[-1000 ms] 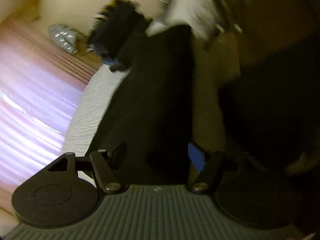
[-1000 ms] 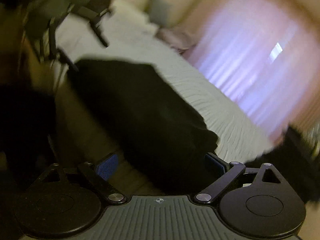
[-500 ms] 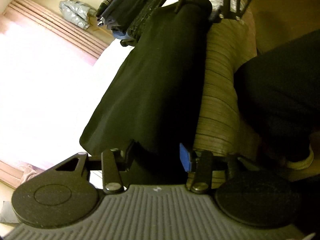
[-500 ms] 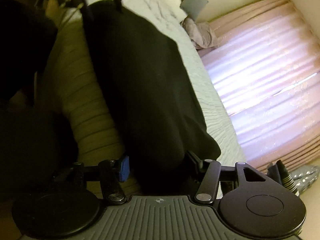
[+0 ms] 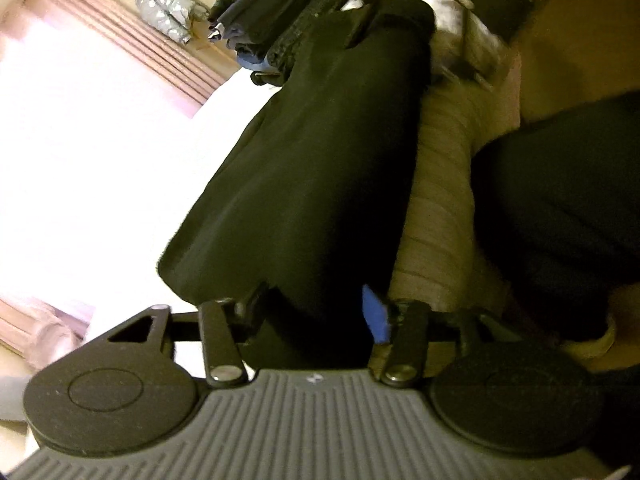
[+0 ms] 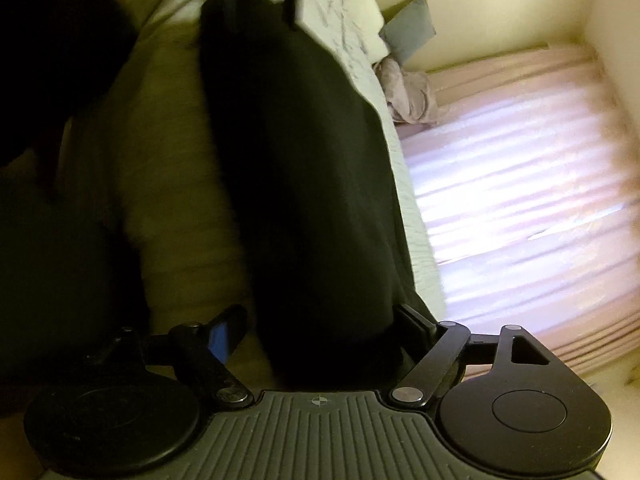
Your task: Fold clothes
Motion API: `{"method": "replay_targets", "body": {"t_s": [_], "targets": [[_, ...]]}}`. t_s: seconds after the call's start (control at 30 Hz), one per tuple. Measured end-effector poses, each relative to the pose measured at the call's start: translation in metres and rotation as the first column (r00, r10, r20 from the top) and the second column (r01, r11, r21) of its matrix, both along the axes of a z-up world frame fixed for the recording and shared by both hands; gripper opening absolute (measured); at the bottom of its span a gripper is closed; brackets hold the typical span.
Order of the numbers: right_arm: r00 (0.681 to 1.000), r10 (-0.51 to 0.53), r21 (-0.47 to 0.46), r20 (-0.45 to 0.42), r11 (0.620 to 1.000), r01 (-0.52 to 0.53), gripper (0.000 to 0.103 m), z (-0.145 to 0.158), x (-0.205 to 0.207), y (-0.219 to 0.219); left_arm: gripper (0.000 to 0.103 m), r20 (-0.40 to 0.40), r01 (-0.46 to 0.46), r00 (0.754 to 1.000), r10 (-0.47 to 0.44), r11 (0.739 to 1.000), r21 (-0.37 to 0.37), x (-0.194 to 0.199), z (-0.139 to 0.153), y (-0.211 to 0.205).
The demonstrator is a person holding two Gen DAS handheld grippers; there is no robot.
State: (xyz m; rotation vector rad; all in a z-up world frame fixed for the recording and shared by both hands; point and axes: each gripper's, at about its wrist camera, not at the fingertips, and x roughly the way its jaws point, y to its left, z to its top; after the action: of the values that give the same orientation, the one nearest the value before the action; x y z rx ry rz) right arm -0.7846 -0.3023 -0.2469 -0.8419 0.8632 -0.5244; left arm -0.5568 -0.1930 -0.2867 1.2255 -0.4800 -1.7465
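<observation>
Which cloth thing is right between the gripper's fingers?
The long black garment lying along the bed edge. Its end sits between the left hand-held gripper, whose jaws are opening. The folded clothes pile lies far off, past the garment's other end.

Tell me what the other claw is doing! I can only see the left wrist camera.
Observer: The right claw has the end of the black garment between its fingers, but there is a gap beside its blue pad.
Operator: Is there a pillow anywhere?
Observer: Yes, a grey pillow leans on the wall at the far end of the bed.
Operator: Anything else to fold over there?
Observer: Maybe. A crumpled lilac cloth lies below that pillow, next to the pink curtain.
</observation>
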Motion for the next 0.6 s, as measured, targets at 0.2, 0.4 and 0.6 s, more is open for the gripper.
{"method": "replay_targets", "body": {"t_s": [0.2, 0.4, 0.6], "targets": [[0.998, -0.027, 0.098, 0.056, 0.995, 0.021, 0.051, 0.048, 0.015, -0.009, 0.07, 0.246, 0.057, 0.969, -0.024, 0.991, -0.125, -0.016, -0.029, 0.006], [0.998, -0.041, 0.125, 0.056, 0.992, 0.034, 0.051, 0.044, 0.021, -0.008, 0.064, 0.329, 0.063, 0.944, -0.023, 0.992, -0.112, -0.022, -0.043, -0.007], [0.999, -0.034, 0.044, 0.031, 0.999, 0.033, 0.065, 0.018, 0.005, 0.007, 0.041, 0.183, 0.016, 0.983, -0.003, 0.997, -0.071, -0.009, -0.019, -0.012]]}}
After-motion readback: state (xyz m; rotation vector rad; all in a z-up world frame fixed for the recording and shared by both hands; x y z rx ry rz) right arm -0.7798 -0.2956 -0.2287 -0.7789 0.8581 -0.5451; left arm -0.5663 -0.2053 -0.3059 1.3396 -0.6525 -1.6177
